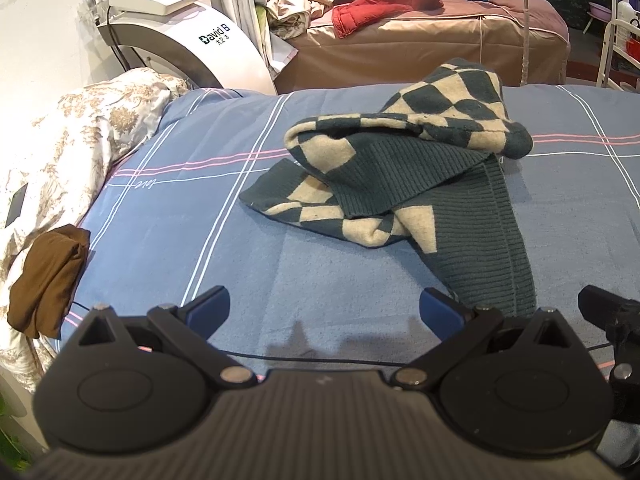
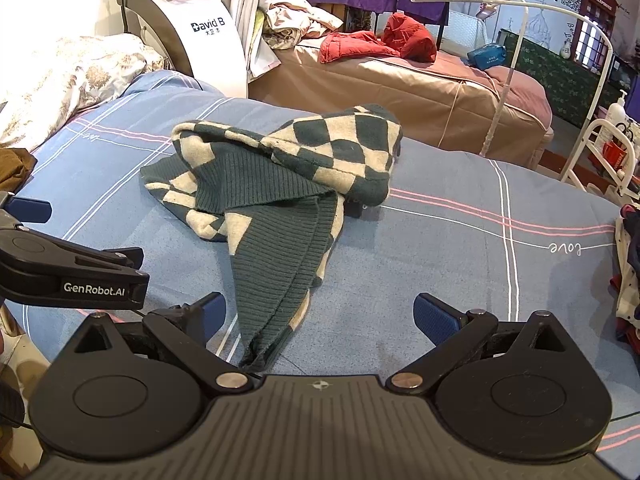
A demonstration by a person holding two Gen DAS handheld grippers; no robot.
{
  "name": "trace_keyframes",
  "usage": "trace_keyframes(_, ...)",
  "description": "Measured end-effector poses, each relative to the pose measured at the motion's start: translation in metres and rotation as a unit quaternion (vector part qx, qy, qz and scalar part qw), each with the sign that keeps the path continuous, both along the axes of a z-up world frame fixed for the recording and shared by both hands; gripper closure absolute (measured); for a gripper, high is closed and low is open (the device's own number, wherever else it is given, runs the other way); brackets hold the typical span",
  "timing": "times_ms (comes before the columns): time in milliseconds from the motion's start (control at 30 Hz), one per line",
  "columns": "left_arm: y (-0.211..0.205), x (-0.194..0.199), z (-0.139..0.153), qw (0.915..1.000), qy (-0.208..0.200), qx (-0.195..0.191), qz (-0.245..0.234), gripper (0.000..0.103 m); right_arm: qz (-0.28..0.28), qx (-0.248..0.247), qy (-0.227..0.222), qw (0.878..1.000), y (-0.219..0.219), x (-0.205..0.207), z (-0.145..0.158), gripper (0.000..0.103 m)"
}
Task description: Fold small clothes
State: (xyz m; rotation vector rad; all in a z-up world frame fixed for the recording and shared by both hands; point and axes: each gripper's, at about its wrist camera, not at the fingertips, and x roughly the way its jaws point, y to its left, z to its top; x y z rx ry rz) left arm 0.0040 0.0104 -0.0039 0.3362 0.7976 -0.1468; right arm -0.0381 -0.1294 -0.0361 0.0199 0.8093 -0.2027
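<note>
Hovering low over the blue plaid bedspread [image 1: 360,272], the left gripper [image 1: 324,314] points forward with its blue-padded fingers [image 1: 210,306] spread wide and nothing between them. The right gripper [image 2: 320,316] sits just beside it, level, also spread wide and holding nothing. A crumpled green-and-cream checkered sweater [image 1: 404,168] lies heaped on the bedspread ahead of both; its ribbed hem [image 2: 272,280] trails toward the right gripper and ends between its fingers, though contact cannot be told.
</note>
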Motion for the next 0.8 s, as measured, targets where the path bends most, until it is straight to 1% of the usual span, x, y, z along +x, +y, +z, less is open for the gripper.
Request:
trace_keyframes(200,0.0010,-0.0002,-0.0027,0.9999,0.002,0.011,0.002,0.000,-0.008,0.007,0.000,1.000,-0.0025,-0.0010,-0.0010,0.000)
trace_keyframes(300,0.0018,0.0000,-0.0035,1.0000,-0.003,0.004,0.003,0.000,-0.012,0.016,0.003,1.000,-0.0050,-0.0007,-0.0021,0.000)
trace_keyframes(400,0.0022,0.0010,-0.0034,1.0000,-0.008,-0.003,0.002,0.000,-0.011,0.013,0.004,1.000,-0.0045,-0.0003,-0.0022,0.000)
trace_keyframes(533,0.0007,0.0022,-0.0042,1.0000,-0.002,-0.010,0.000,0.000,-0.010,0.010,0.006,1.000,-0.0032,-0.0002,-0.0030,0.000)
trace_keyframes(667,0.0005,0.0022,-0.0049,1.0000,-0.004,-0.002,0.000,0.000,-0.012,0.014,0.008,1.000,-0.0045,0.0005,-0.0031,0.000)
trace_keyframes(800,0.0003,0.0022,-0.0050,1.0000,-0.004,-0.003,0.000,0.000,-0.013,0.015,0.008,1.000,-0.0049,0.0004,-0.0032,0.000)
